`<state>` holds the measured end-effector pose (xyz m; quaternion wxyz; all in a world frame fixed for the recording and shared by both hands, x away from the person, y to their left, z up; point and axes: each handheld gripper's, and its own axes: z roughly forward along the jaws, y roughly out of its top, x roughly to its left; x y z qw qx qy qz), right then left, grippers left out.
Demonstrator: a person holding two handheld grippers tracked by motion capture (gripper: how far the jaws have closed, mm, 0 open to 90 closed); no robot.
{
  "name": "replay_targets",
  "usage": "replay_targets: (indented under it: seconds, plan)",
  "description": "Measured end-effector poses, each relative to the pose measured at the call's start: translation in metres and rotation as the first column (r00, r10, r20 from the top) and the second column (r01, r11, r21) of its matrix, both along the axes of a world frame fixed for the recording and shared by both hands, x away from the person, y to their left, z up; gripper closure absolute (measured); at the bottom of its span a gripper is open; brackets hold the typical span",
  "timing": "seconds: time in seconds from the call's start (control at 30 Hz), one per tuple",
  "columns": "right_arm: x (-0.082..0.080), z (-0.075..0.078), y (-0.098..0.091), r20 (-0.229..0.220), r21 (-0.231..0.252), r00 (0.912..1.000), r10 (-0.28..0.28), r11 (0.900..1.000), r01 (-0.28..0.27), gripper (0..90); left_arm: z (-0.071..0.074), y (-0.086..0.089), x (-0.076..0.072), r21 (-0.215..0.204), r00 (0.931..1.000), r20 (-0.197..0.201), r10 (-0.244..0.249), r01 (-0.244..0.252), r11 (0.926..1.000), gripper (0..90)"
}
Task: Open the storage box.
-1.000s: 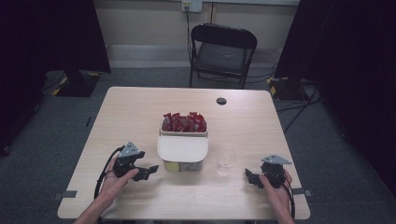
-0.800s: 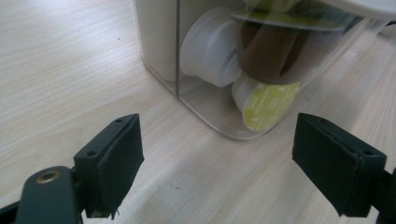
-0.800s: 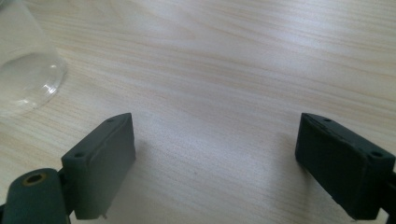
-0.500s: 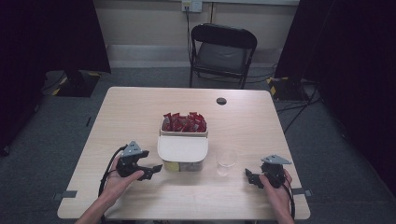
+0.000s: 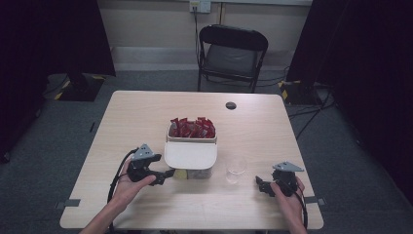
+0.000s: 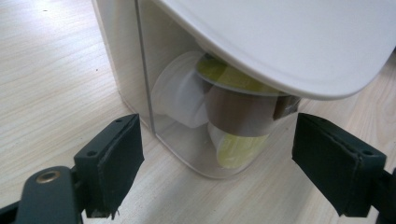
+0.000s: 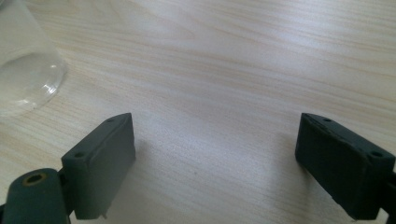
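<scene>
A: Because the left tongs stand spread beside the clear container in the middle of the worktop, pinching nothing, they can push it instead of gripping.

B: Yes, and the white lid sits loose and may slide off. The right tongs rest spread too; a careless move knocks the glass.

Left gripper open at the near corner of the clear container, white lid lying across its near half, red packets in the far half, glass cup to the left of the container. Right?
One thing is off: the glass cup stands to the right of the clear container, near the right gripper, as the high view shows. The rest holds: left gripper open at the near corner, white lid across the near half, red packets in the far half.
</scene>
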<state>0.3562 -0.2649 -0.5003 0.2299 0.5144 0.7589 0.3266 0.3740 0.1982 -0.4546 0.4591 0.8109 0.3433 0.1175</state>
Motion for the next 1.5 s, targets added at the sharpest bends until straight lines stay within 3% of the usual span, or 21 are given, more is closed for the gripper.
replay_targets:
  seconds: [0.27,0.33,0.47,0.53,0.63,0.83,1.03,1.5]
  plan:
    - [0.000,0.000,0.000,0.000,0.000,1.0000,-0.001,1.0000,0.001,11.5,0.008,-0.007,0.005,-0.033,0.9994,-0.011,-0.033,0.033,0.9989,14.3]
    - [0.000,0.000,0.000,0.000,0.000,1.0000,-0.001,1.0000,0.001,11.5,0.008,-0.008,0.005,-0.025,0.9993,-0.006,-0.038,0.038,0.9990,14.6]
    - [0.000,0.000,0.000,0.000,0.000,1.0000,-0.001,1.0000,0.001,11.5,0.010,-0.006,0.004,-0.040,0.9994,-0.001,-0.035,0.035,0.9986,15.2]
    - [0.000,0.000,0.000,0.000,0.000,1.0000,-0.001,1.0000,0.001,11.5,0.012,-0.005,0.002,-0.029,0.9996,0.005,-0.029,0.029,0.9992,15.4]
    - [0.000,0.000,0.000,0.000,0.000,1.0000,0.000,1.0000,0.000,11.5,0.015,-0.006,-0.002,-0.024,0.9991,0.033,-0.028,0.029,0.9993,16.3]
    - [0.000,0.000,0.000,0.001,0.000,1.0000,0.003,1.0000,-0.003,11.6,0.015,-0.003,0.001,-0.030,0.9995,0.020,-0.024,0.025,0.9992,15.8]
    - [0.000,0.000,0.000,0.002,-0.001,1.0000,0.005,1.0000,-0.005,11.5,0.022,-0.002,0.002,-0.033,0.9990,0.035,-0.028,0.029,0.9990,15.8]
    - [0.000,0.000,0.000,0.001,0.000,1.0000,0.005,1.0000,-0.005,11.5,0.030,0.000,0.010,-0.081,0.9997,0.016,-0.018,0.020,0.9965,15.5]
